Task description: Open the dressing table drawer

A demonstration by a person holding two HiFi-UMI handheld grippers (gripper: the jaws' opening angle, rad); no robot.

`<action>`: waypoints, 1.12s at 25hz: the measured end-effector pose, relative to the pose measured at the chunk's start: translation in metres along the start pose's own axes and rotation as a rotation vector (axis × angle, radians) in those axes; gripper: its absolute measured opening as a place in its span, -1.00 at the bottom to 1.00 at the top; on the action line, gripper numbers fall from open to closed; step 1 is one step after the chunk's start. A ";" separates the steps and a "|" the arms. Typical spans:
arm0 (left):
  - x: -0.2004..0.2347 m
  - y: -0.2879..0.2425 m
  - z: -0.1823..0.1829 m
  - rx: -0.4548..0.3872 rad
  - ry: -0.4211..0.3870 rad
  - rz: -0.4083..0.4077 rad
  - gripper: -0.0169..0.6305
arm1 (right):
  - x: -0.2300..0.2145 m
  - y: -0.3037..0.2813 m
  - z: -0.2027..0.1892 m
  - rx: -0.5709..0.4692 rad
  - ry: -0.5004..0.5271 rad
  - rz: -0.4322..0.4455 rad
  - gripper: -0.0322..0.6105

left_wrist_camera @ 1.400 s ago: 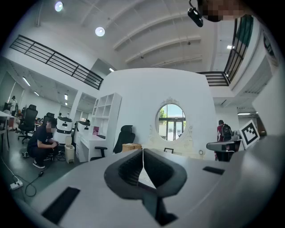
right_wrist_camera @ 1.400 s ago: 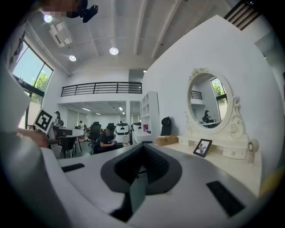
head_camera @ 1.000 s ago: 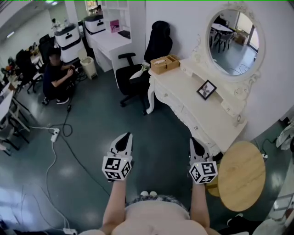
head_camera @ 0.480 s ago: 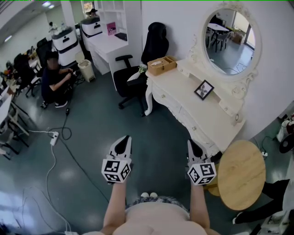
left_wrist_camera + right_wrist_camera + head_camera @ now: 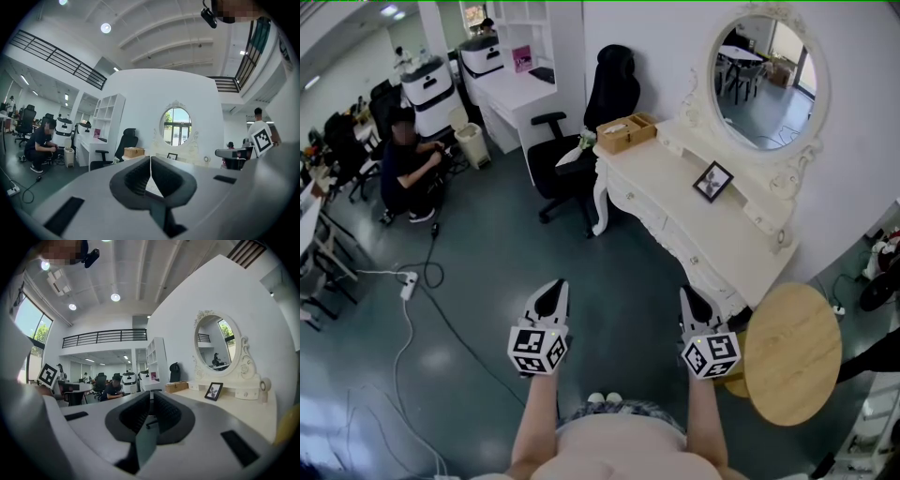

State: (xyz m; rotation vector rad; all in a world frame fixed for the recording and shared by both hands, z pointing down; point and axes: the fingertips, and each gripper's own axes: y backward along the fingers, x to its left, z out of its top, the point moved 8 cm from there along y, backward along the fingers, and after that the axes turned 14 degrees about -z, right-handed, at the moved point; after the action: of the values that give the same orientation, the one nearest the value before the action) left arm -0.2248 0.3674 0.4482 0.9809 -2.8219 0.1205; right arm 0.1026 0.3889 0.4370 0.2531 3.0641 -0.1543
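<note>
Two grippers are held level in front of the person, side by side and well apart, above the dark green floor (image 5: pixel 487 272). The left gripper (image 5: pixel 553 287) has its jaws together, the dark pads meet at the tips, and nothing is between them. The right gripper (image 5: pixel 687 294) is the same: its jaws are together and it holds nothing.

Just to the right of the right gripper, beside its marker cube, stands a round wooden side table (image 5: pixel 792 352). Ahead of the right gripper and to its right is the white dressing table (image 5: pixel 670 178). The near end of it is close to this gripper's tips, but neither gripper touches it. The drawers (image 5: pixel 667 230) run along the front face that looks toward the grippers, and all of them look closed.

On the table top, farther from the gripper, stands a small black photo frame (image 5: pixel 713 181), and at the far end lies a wooden box (image 5: pixel 626 132). An oval mirror (image 5: pixel 766 80) rises at the back of the table, on the right.

Beyond the far end of the table is a black office chair (image 5: pixel 581 141). Far ahead of the left gripper and to its left, a person in dark clothes (image 5: pixel 403 164) sits low near a white desk (image 5: pixel 520 89). A white power strip (image 5: pixel 410 278) lies on the floor, nearer to the left gripper than this person is.
</note>
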 end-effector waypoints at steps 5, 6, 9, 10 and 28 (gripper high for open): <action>0.005 0.002 -0.002 0.004 0.005 -0.001 -0.85 | 0.008 -0.003 0.000 -0.009 -0.008 0.017 -0.40; 0.006 0.003 -0.002 0.005 0.006 -0.001 -0.85 | 0.009 -0.003 0.000 -0.010 -0.012 0.014 -0.26; 0.008 0.004 -0.004 0.010 0.009 -0.005 -0.85 | 0.010 -0.005 -0.002 -0.013 -0.029 -0.016 0.09; 0.009 0.004 -0.005 0.011 0.010 -0.007 -0.85 | 0.010 -0.005 -0.003 -0.013 -0.036 -0.026 0.16; 0.046 0.004 -0.007 0.012 0.027 -0.033 -0.85 | 0.030 -0.022 -0.009 -0.015 -0.043 -0.099 0.32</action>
State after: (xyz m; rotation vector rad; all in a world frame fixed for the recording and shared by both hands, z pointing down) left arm -0.2620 0.3436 0.4628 1.0196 -2.7825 0.1466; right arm 0.0686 0.3732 0.4456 0.0953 3.0346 -0.1404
